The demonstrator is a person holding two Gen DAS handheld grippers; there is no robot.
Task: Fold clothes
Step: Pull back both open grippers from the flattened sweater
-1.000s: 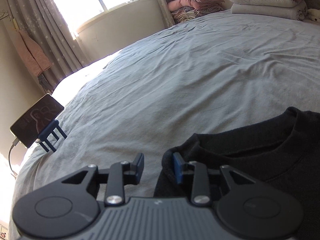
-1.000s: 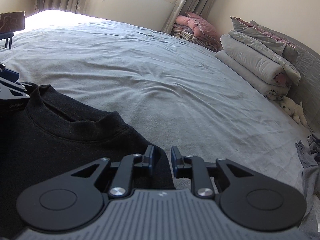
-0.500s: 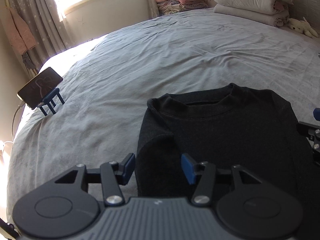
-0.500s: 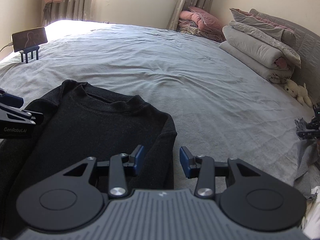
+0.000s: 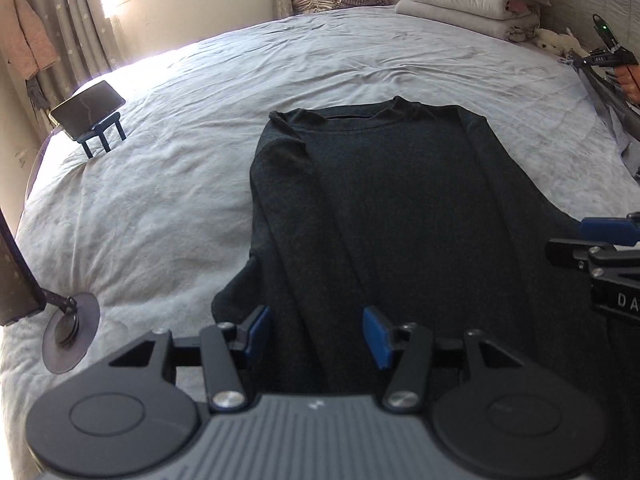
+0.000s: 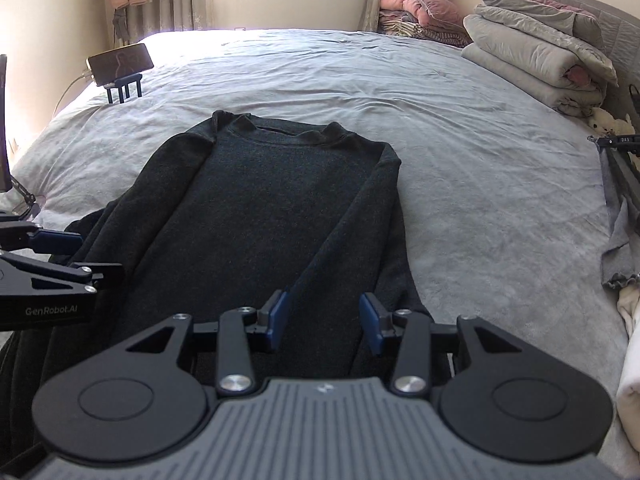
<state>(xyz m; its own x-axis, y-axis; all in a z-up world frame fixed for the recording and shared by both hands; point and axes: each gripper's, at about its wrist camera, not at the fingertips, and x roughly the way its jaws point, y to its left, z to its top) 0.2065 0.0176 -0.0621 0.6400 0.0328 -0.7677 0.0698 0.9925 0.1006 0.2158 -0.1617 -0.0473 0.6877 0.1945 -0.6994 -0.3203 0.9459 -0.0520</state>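
A dark charcoal sweater lies flat on the grey bed sheet, collar toward the window. Both sleeves are folded inward along its body. My left gripper hovers over the lower left part of the sweater, jaws apart, with nothing pinched between the blue pads. My right gripper hovers over the lower right part, near the folded right sleeve, and is also open and empty. Each gripper shows at the edge of the other's view: the right gripper and the left gripper.
A phone on a blue stand sits at the bed's far left. Folded quilts and pink pillows are stacked at the far right. Grey clothing and a black device lie at the right edge. A round disc base rests near left.
Both grippers have drawn back from the sweater's shoulders toward its lower part, and their jaws stand wider. The whole sweater now shows, lying still.
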